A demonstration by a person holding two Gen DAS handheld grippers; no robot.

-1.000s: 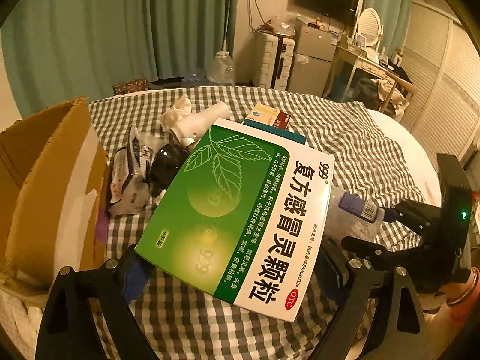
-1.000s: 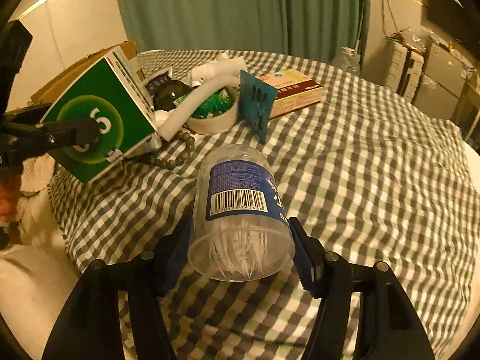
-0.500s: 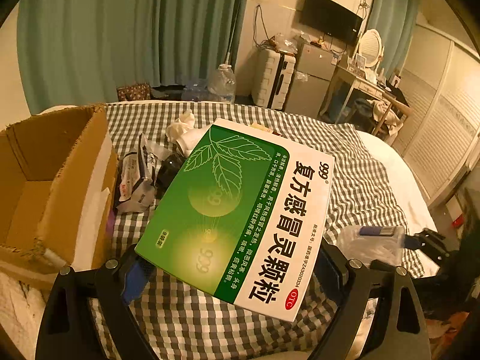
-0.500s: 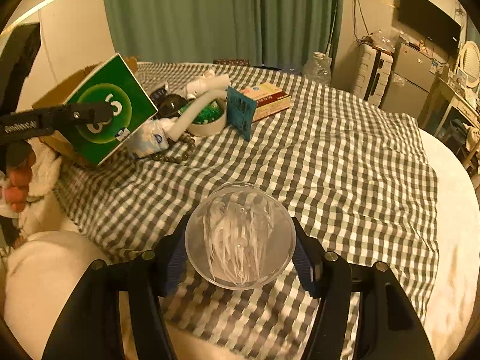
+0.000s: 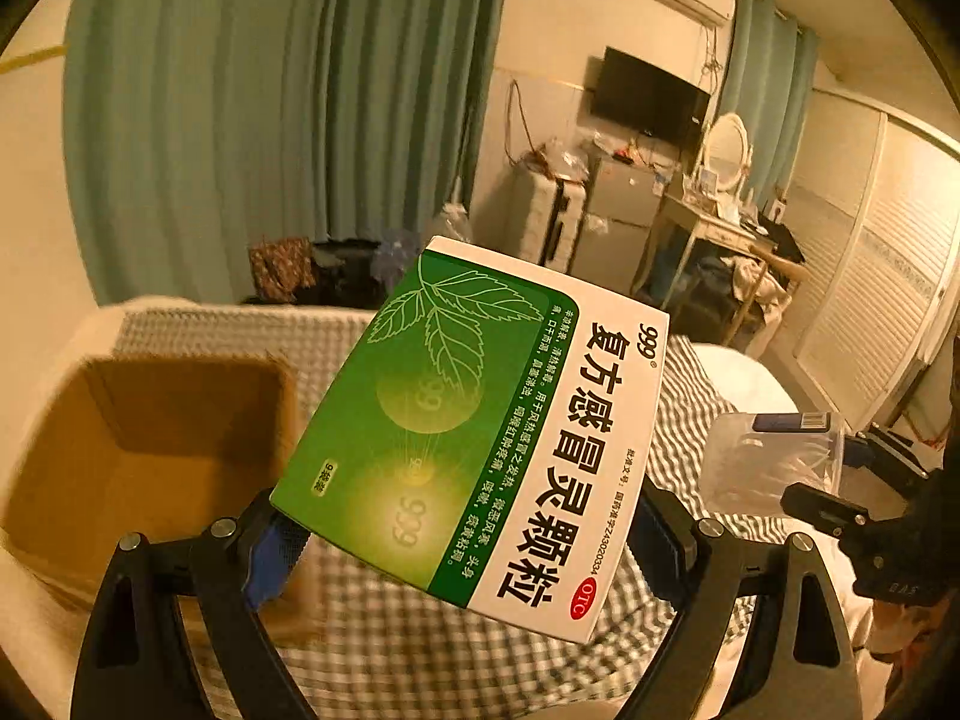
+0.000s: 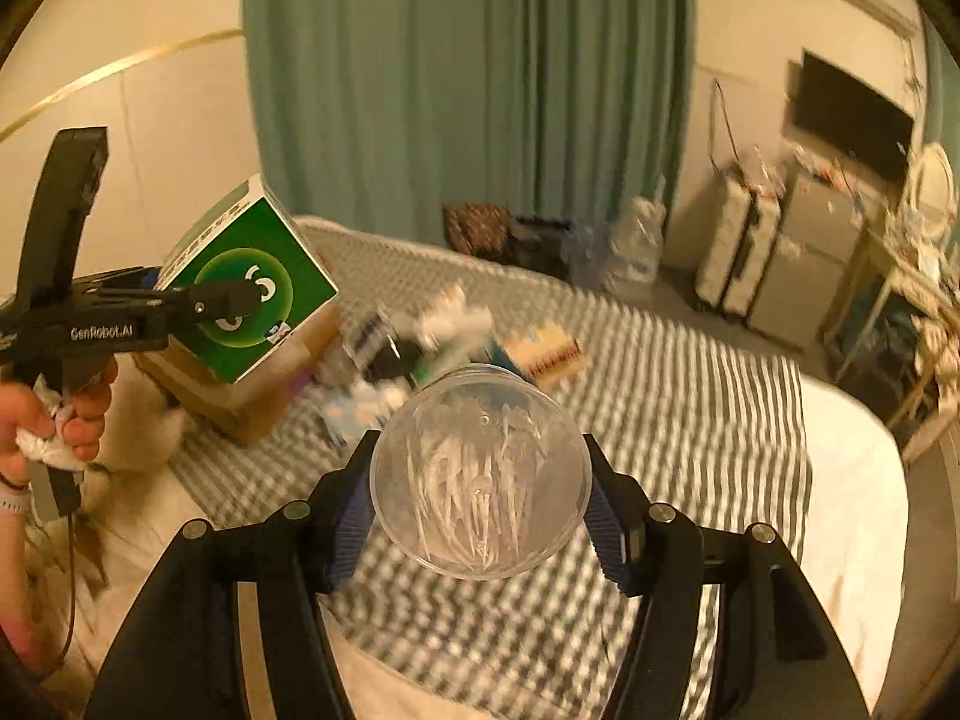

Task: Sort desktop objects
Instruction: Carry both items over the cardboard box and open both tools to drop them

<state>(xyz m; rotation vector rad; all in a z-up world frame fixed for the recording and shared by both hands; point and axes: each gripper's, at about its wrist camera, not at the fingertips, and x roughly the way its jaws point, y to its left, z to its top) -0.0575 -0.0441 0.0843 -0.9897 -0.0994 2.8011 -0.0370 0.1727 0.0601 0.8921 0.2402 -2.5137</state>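
Note:
My left gripper (image 5: pixel 462 534) is shut on a green and white medicine box (image 5: pixel 474 432) and holds it up in the air, near the open cardboard box (image 5: pixel 144 450) at the left. In the right wrist view the medicine box (image 6: pixel 252 294) sits in the left gripper (image 6: pixel 234 300) above the cardboard box (image 6: pixel 240 402). My right gripper (image 6: pixel 480 516) is shut on a clear round tub of cotton swabs (image 6: pixel 480 468), held high above the checked cloth. The tub also shows at the right of the left wrist view (image 5: pixel 774 462).
A checked cloth (image 6: pixel 660 372) covers the round table. A blurred pile of small objects (image 6: pixel 420 348) and a flat carton (image 6: pixel 546 354) lie near the cardboard box. Green curtains, a suitcase, a fridge and a dresser stand behind.
Both grippers have risen well above the table with their loads. The left one has swung left toward the cardboard box, and the tub is turned end-on to the right camera.

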